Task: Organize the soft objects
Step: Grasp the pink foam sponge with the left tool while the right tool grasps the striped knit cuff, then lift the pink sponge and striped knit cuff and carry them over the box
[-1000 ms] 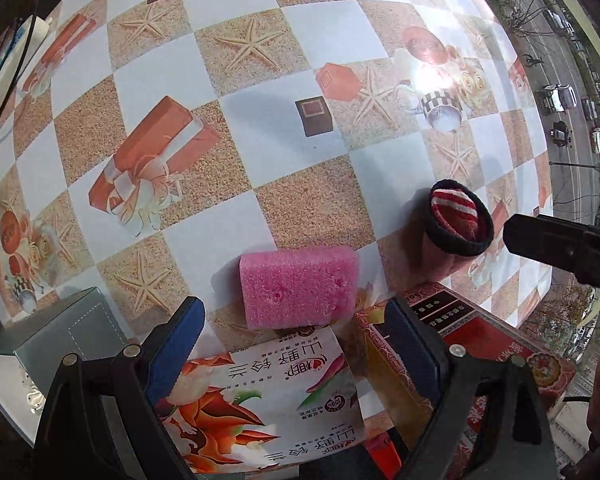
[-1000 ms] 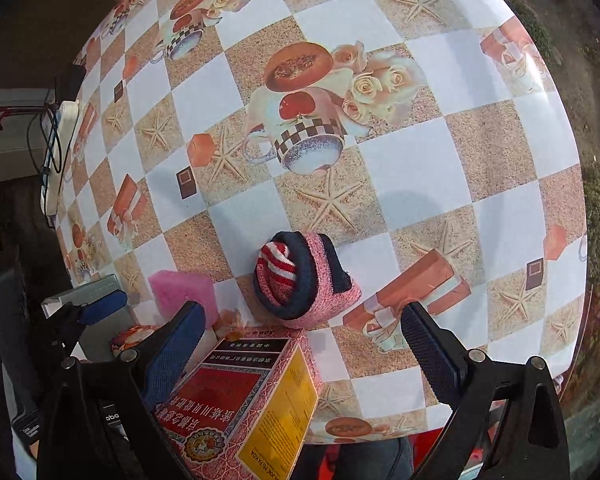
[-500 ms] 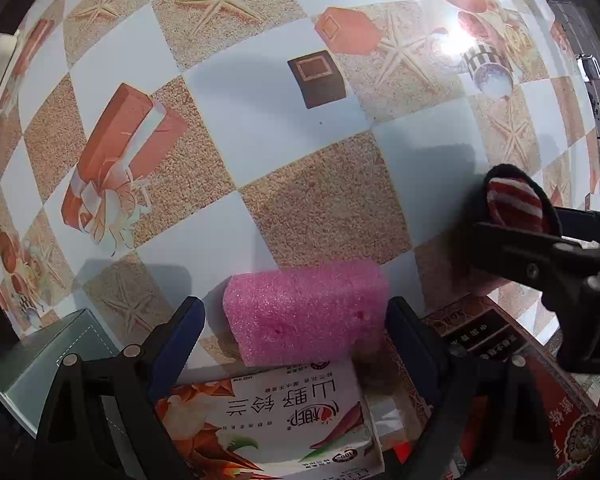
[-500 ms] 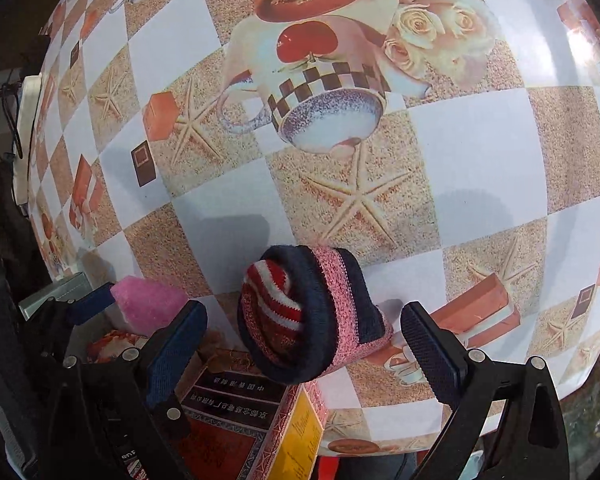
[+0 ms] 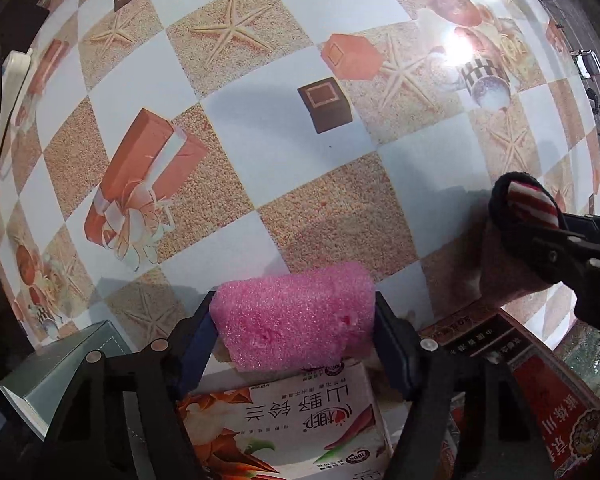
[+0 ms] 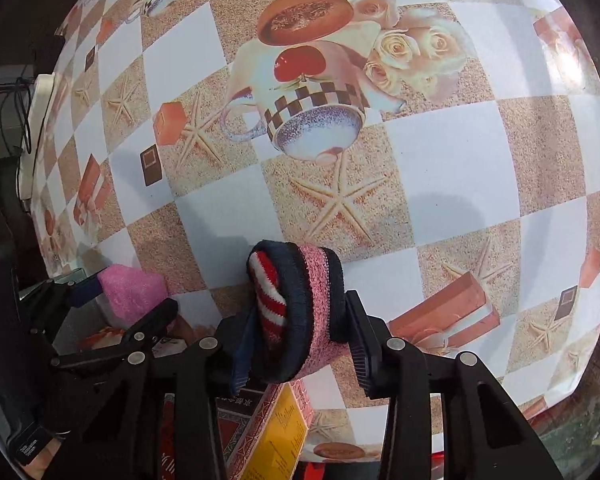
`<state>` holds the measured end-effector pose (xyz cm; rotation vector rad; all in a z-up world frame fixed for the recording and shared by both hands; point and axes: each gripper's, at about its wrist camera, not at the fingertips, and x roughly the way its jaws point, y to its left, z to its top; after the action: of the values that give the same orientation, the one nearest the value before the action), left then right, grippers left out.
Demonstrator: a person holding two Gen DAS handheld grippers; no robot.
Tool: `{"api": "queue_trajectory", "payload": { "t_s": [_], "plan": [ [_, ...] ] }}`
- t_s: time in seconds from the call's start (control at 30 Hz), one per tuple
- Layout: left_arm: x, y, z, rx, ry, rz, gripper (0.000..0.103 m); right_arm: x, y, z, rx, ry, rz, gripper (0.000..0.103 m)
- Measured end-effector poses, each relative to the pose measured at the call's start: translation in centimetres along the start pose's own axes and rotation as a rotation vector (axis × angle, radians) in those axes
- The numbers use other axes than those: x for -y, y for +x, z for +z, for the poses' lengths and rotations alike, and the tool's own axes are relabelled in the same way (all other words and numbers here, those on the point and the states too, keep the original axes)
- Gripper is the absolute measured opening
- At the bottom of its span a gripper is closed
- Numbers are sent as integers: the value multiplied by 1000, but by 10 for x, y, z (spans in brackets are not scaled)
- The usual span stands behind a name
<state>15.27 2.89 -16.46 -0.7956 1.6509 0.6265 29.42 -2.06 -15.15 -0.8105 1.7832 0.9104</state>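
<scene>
Checkered oilcloth (image 5: pixel 420 184) printed with starfish and teacups runs out ahead of both your grippers, with cartons crowding the near edge beneath them. Your left gripper (image 5: pixel 294 330) has just been closing and now has the pink sponge (image 5: pixel 296 316) squarely between its fingers, both pads touching its ends; the foam bulges a little (so it looks gripped rather than merely straddled). Your right gripper (image 6: pixel 298 334) has likewise just been closing, and it pinches the rolled sock bundle (image 6: pixel 296 308) from both sides, the knit visibly squeezed. So you appear to be at the grasp step, both soft items caught at once. Next you will probably need to lift each straight up, clear of the white snack carton (image 5: pixel 288 420) under the left fingers and the red carton (image 6: pixel 268 428) under the right, before carrying them anywhere.
</scene>
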Motion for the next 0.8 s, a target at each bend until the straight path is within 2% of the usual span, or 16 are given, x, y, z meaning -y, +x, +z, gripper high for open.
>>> {"api": "queue_trajectory", "payload": {
  "t_s": [0.2,0.33,0.47,0.53,0.7,0.8],
  "plan": [
    [-5,-41,-6,146,-3,42,75,11,-30,-15,99,9,-3,43],
    [-5,-67,-6,223,-4,52,75,9,-52,-28,193,-48,-83,43],
    [2,-91,-14,299,19,71,75,13,-68,-28,251,-76,-108,43],
    [13,-111,-6,333,31,75,75,17,-75,-32,274,-66,-110,43],
    [39,-134,7,405,82,72,75,31,-94,-47,313,-33,-120,43],
    [56,-148,1,448,129,72,75,35,-99,-56,335,-18,-131,43]
  ]
}}
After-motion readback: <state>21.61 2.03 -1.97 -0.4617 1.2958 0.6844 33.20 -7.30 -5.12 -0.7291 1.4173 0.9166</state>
